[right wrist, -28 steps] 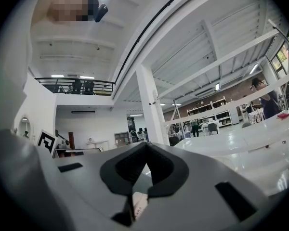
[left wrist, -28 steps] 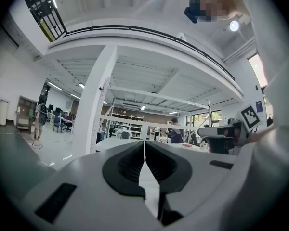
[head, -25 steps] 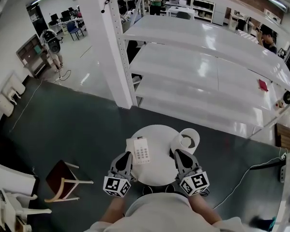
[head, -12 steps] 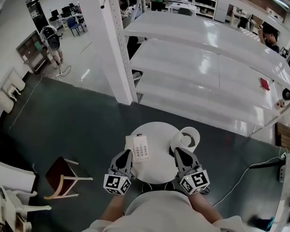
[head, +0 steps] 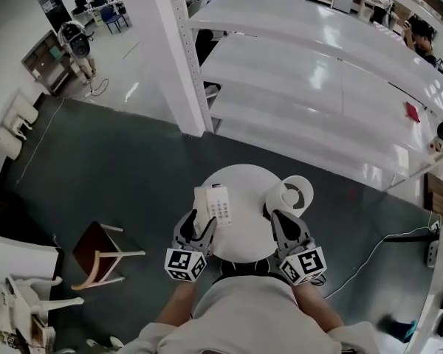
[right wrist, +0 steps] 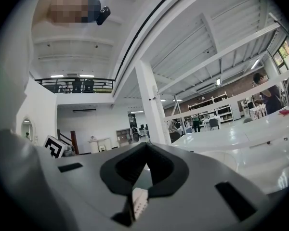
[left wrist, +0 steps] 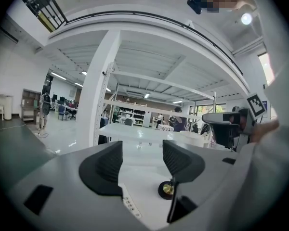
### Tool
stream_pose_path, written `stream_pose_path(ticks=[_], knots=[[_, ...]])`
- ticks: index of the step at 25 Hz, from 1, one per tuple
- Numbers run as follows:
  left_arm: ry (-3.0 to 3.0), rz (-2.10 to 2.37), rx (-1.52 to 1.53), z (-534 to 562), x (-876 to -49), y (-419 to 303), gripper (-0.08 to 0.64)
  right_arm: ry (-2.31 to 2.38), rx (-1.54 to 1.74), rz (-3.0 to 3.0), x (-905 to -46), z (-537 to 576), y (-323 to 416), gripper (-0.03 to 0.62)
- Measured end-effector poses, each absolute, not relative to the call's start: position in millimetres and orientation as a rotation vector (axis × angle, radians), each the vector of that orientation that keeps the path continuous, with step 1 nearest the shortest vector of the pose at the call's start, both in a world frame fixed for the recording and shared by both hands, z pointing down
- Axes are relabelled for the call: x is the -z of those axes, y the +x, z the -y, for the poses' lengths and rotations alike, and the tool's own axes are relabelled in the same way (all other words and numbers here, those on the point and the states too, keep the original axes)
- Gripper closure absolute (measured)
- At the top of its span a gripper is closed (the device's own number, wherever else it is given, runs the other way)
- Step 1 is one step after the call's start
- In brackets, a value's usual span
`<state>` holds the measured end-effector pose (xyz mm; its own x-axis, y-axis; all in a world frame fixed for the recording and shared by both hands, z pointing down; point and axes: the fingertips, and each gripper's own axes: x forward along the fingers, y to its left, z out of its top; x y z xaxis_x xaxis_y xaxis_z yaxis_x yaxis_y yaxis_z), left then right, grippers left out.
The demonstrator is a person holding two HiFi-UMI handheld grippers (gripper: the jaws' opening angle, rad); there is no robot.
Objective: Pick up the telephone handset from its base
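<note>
We saw a white keypad telephone (head: 215, 206) on a round white table (head: 247, 194) by shelving (head: 317, 87); the left gripper (head: 196, 224) had just been opening, clamping nothing; the right gripper (head: 278, 217) was closed, empty

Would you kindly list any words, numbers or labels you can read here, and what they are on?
No text is legible.
Keypad of the telephone: marks too small to read.
Cubes on the left gripper and right gripper: square markers only, no words.
</note>
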<state>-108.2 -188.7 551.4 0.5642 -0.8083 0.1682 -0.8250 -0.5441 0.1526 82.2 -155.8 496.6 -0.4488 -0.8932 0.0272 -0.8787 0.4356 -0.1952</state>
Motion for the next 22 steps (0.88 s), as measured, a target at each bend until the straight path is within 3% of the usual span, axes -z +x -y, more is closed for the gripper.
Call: stream_pose_path(ticks=[7,22], knots=[[2.468,1.450,-0.190,196,-582,-119,0.241,-1.605,0.301,-2.600,-501,156,83,0.584],[2.326,1.468,-0.319,215,-651,-140,0.242,-1.642,0.320,-2.592,-505,160,82,0.584]])
